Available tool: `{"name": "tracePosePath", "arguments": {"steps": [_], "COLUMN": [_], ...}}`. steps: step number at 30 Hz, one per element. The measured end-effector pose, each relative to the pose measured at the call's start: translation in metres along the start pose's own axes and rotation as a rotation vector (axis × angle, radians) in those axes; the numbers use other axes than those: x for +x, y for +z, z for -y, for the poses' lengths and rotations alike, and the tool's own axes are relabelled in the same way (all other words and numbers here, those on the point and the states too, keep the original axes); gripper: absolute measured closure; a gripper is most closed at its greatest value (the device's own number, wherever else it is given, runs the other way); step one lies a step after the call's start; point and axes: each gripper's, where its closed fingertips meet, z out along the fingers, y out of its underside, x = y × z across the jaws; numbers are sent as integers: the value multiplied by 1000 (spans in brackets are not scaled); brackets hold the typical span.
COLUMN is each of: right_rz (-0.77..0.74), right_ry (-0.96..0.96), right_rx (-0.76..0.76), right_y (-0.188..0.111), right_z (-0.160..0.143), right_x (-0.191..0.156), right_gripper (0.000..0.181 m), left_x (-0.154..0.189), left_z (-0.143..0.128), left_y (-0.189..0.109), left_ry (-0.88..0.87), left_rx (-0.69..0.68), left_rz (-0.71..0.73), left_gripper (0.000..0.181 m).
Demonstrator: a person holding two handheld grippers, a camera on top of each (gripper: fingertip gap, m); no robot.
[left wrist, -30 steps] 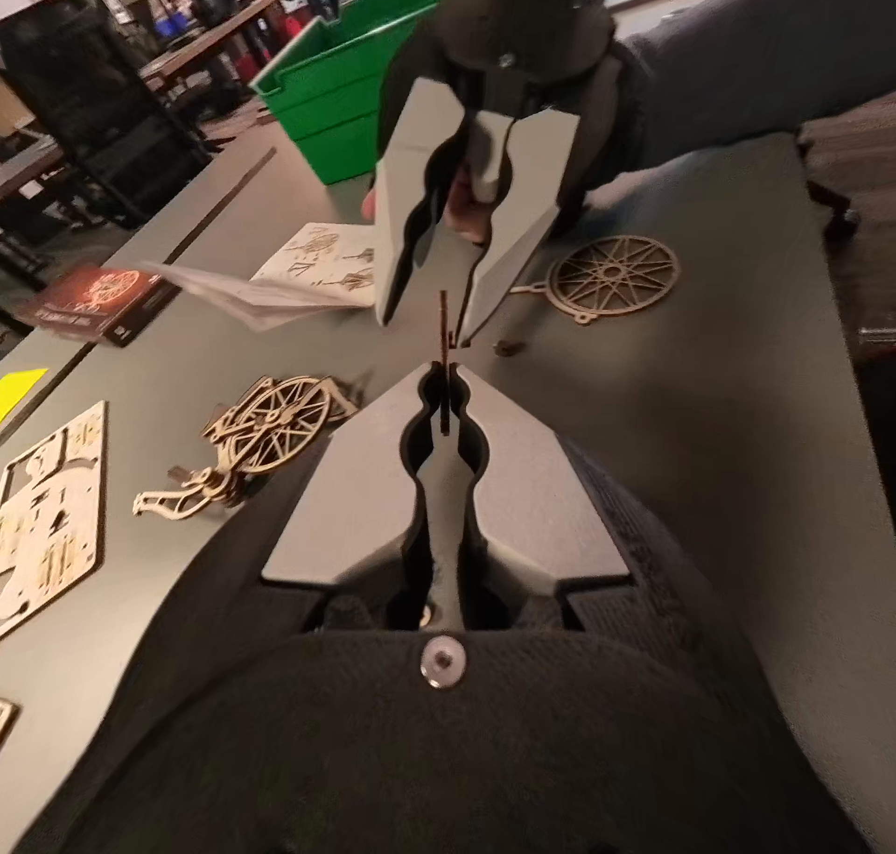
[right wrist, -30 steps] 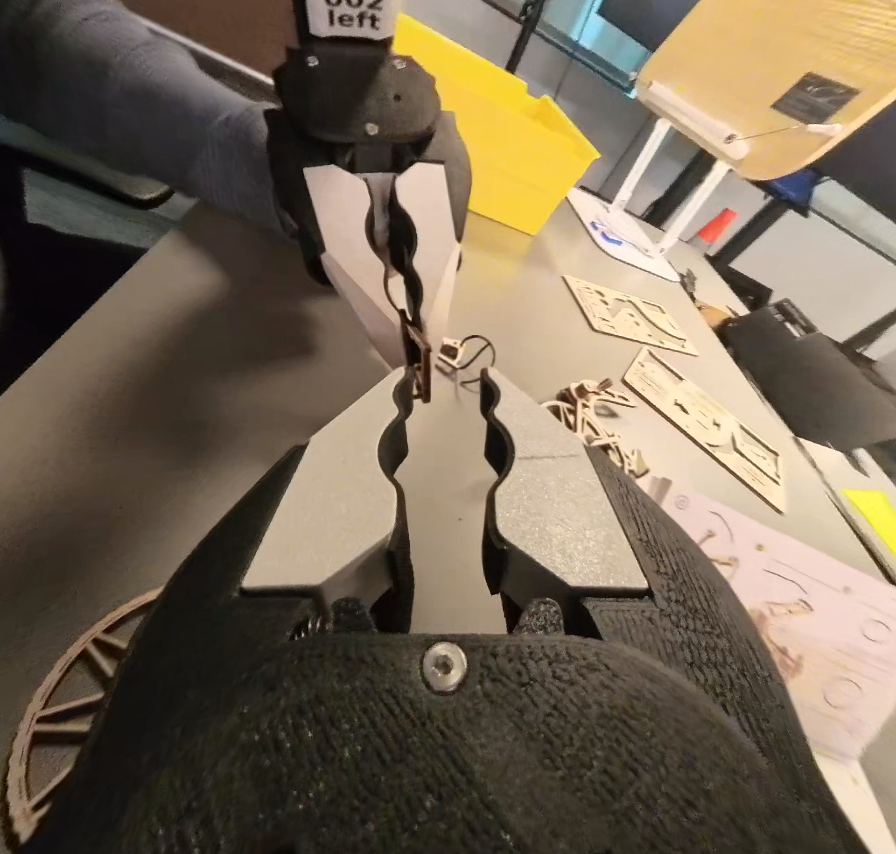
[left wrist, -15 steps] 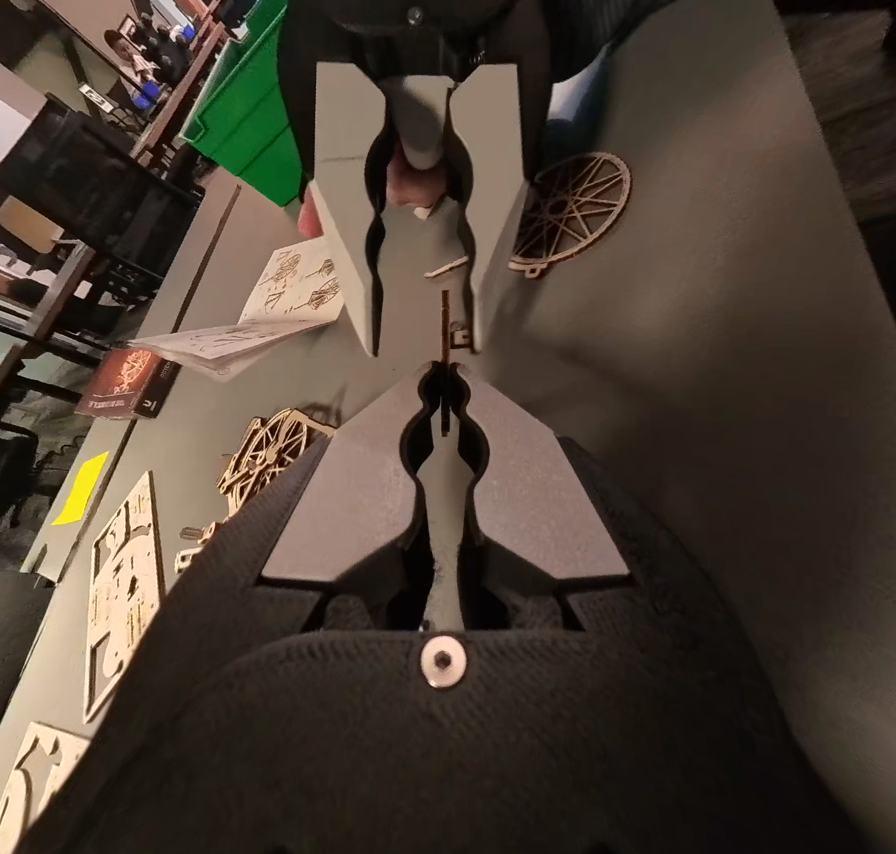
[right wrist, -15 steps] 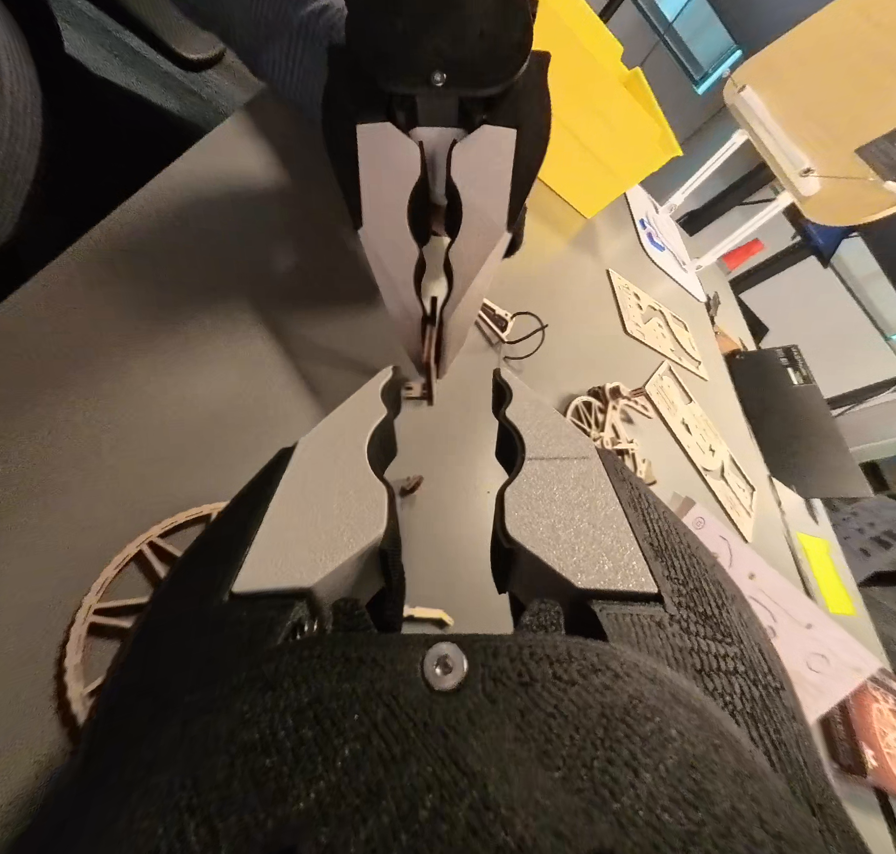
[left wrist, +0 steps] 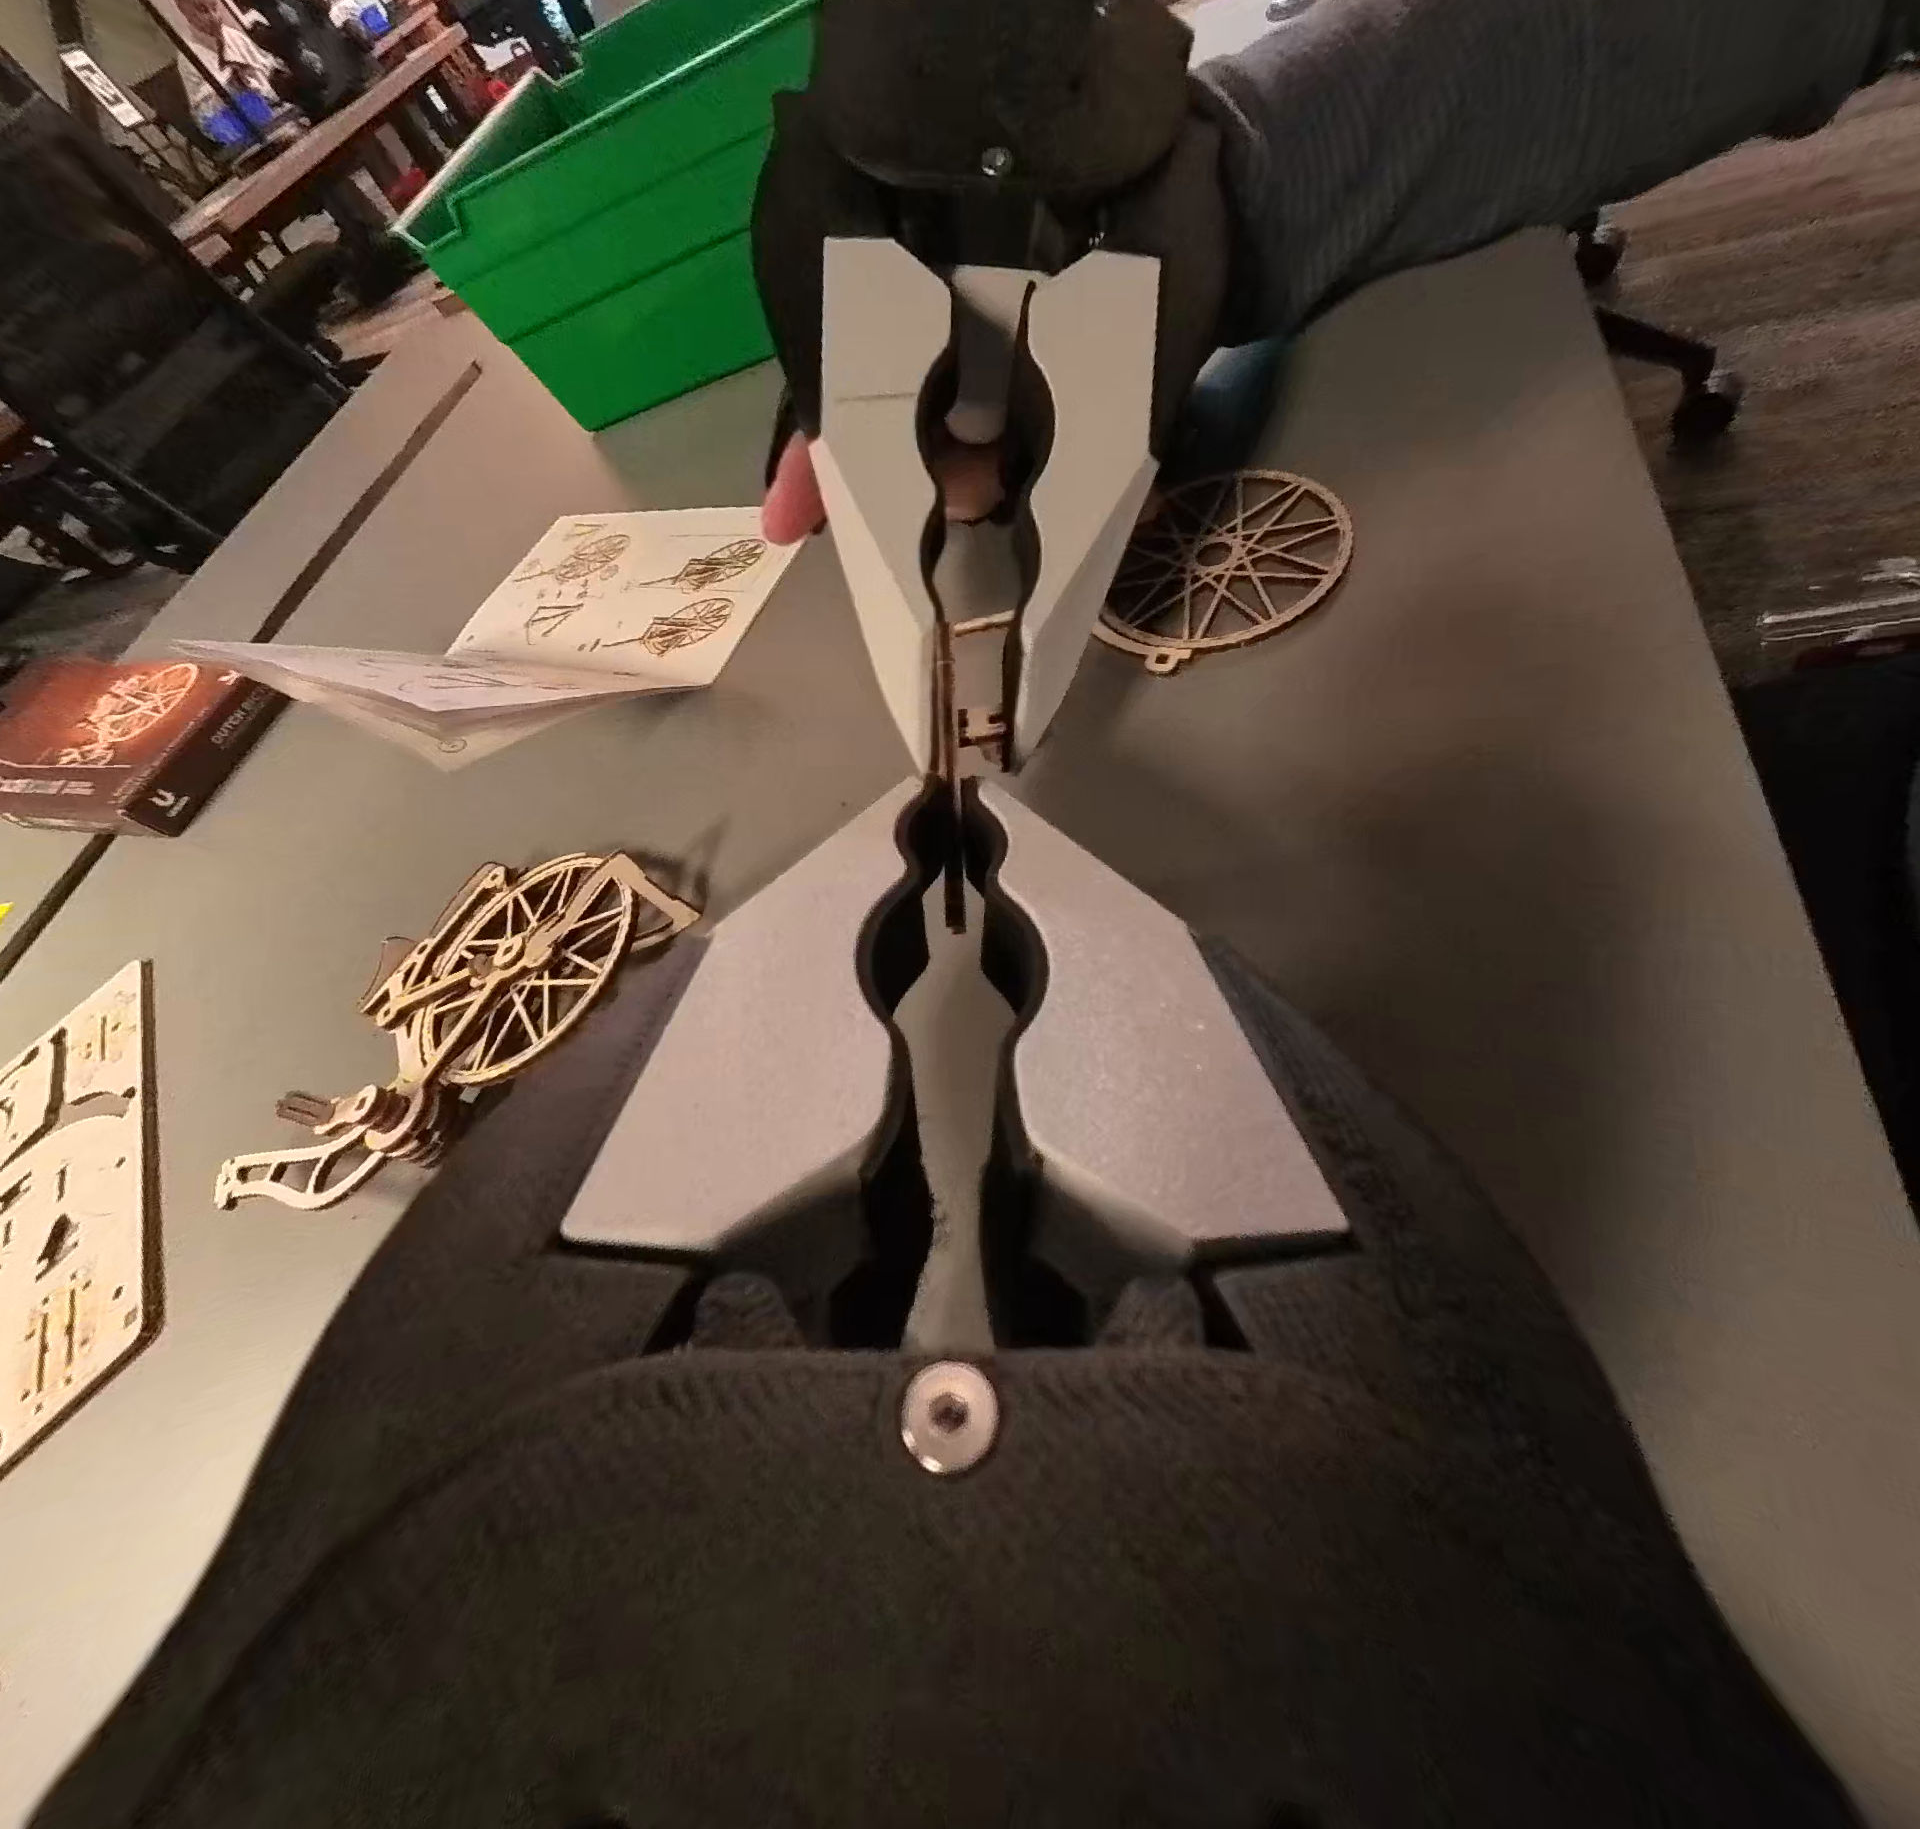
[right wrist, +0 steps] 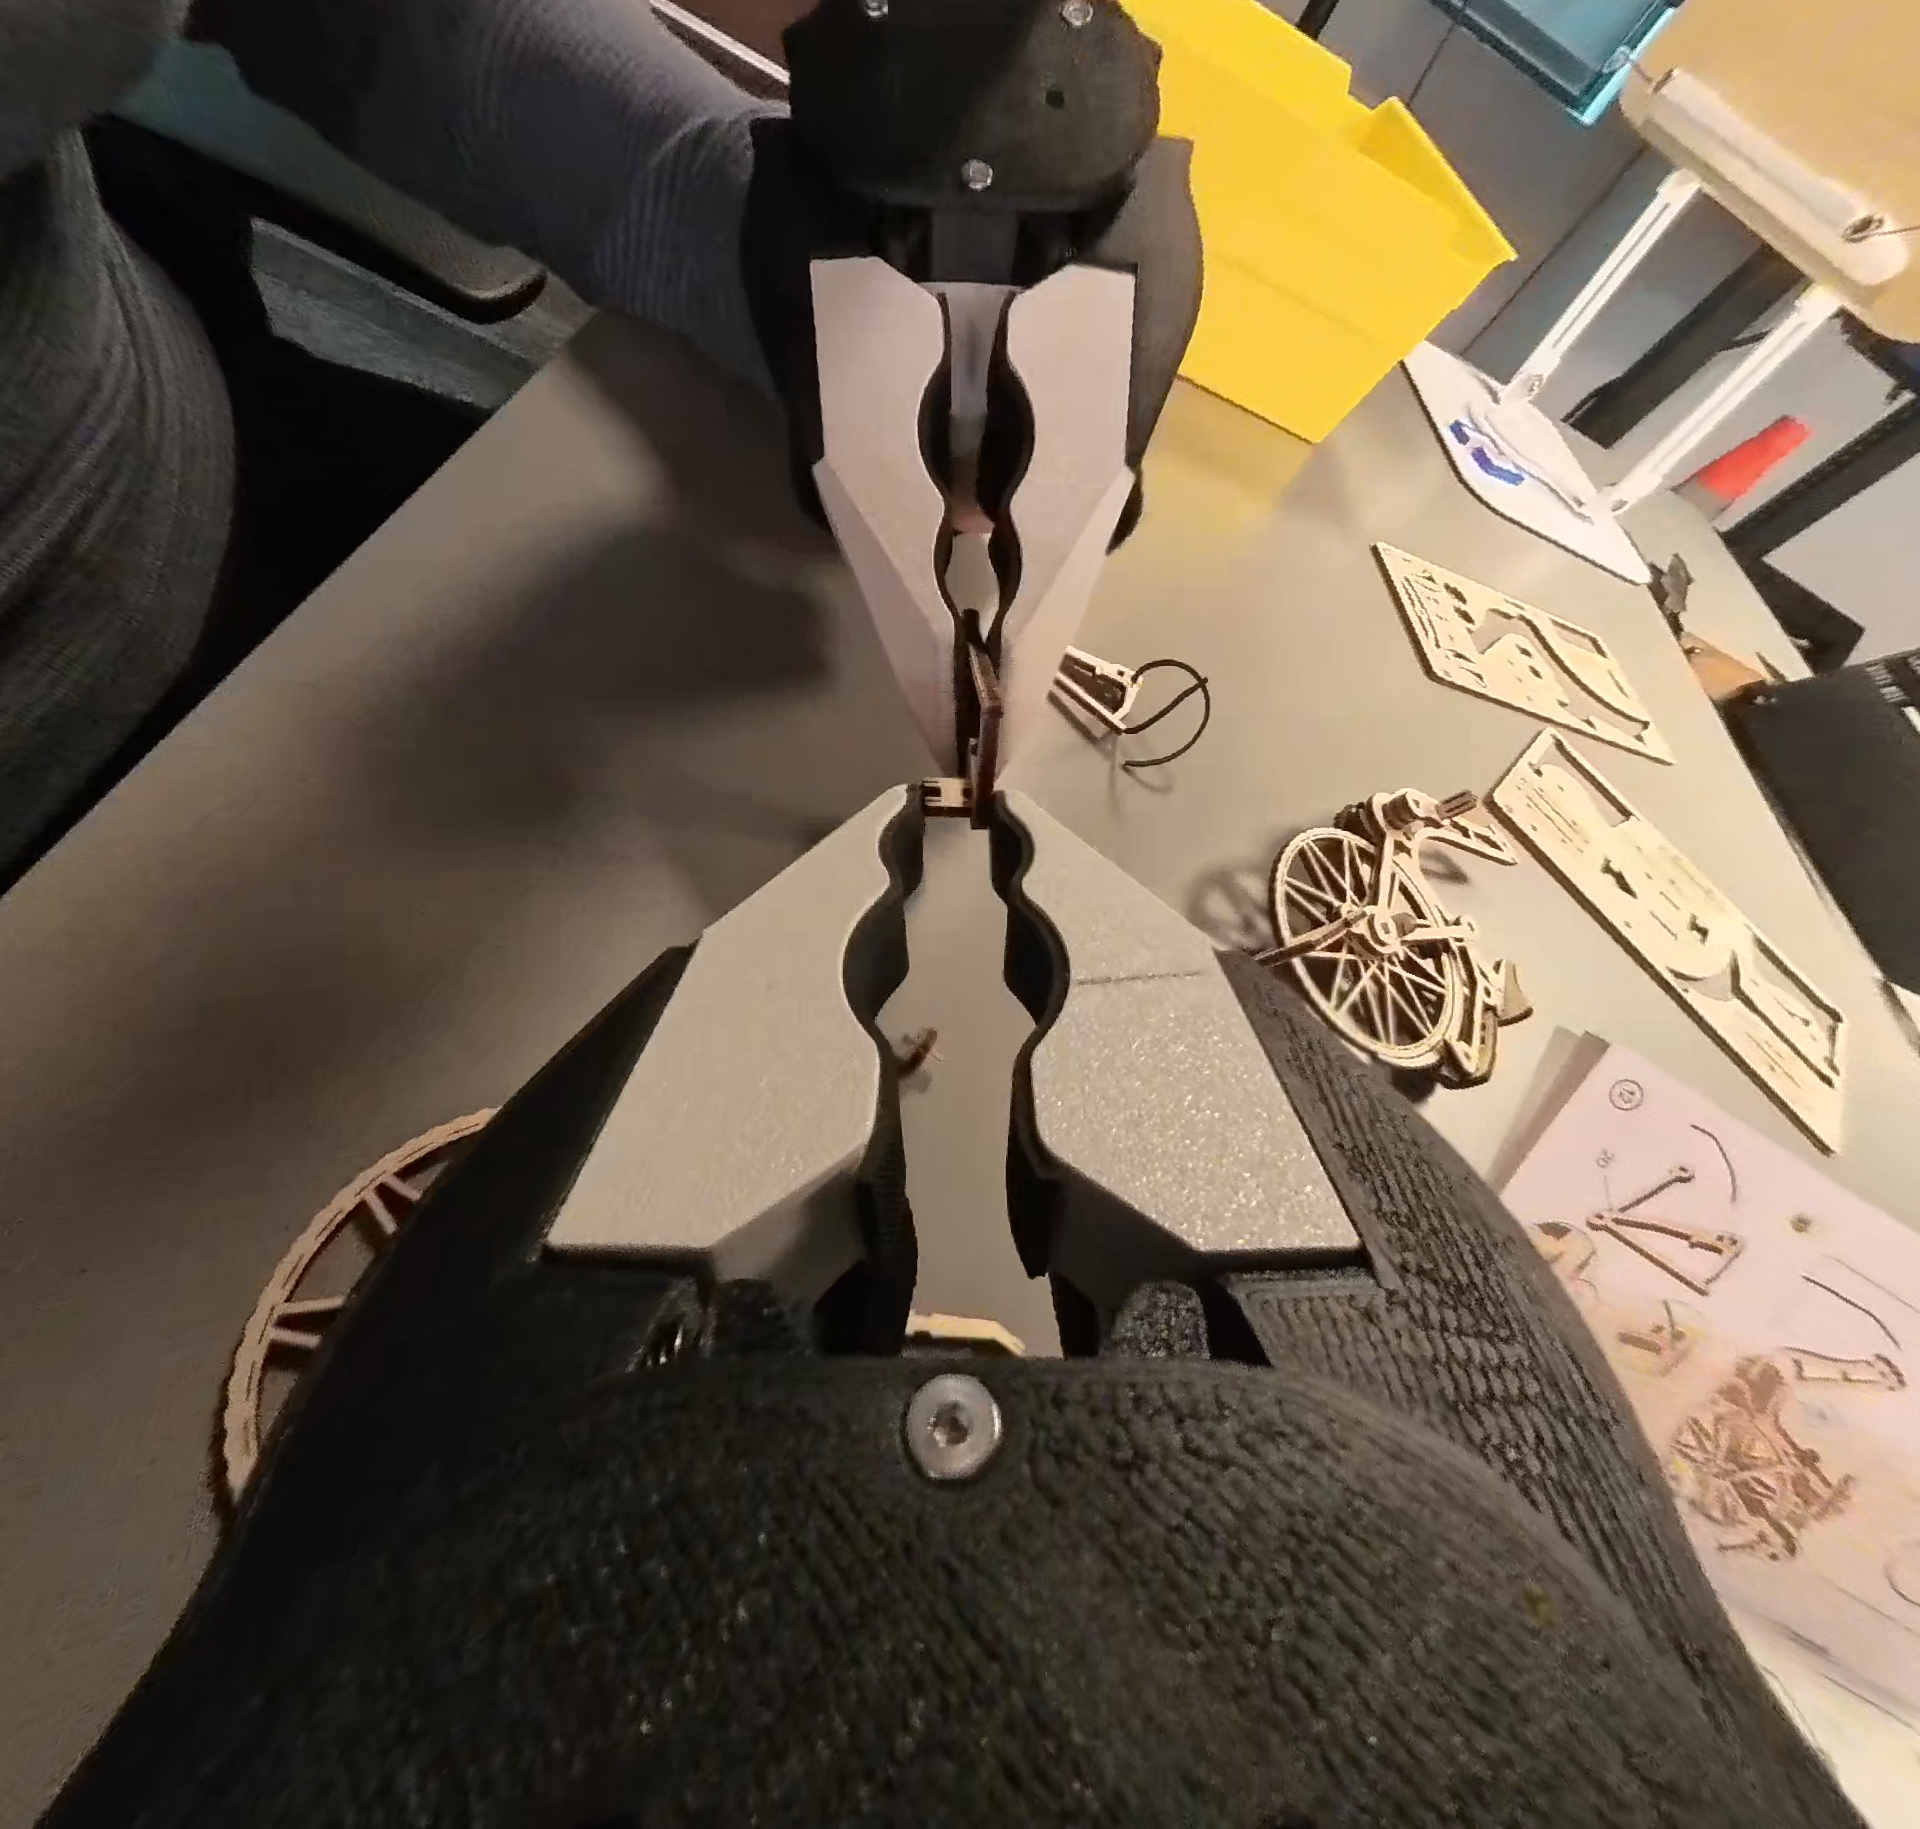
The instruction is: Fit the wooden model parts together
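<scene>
Both tongs are meeting tip to tip above the grey table (left wrist: 1403, 844). We are pinching a thin wooden strip (left wrist: 948, 875) tight in our left tongs (left wrist: 954, 792). Our right tongs (right wrist: 954, 811) are squeezing the little wooden block (right wrist: 948, 798) stuck on its end. These bits look light and snappy, so we are holding near the joint.

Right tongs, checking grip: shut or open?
Shut: the right tongs pinch the small wooden block between their tips, against the thin wooden strip.
</scene>
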Motion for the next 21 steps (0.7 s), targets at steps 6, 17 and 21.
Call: {"name": "tracePosePath", "arguments": {"steps": [6, 17, 21], "right_rz": [26, 50, 60], "right_ry": [47, 109, 140], "right_rx": [-20, -38, -44], "right_y": [1, 1, 1], "right_z": [-3, -6, -7], "right_x": [0, 2, 3], "right_gripper": [171, 172, 173], "left_x": [1, -1, -2], "left_z": [-3, -5, -6], "left_y": [3, 4, 5], "left_ry": [-28, -70, -69], "left_rx": [-24, -33, -40], "left_rz": [-28, -39, -29], "left_gripper": [179, 179, 180]}}
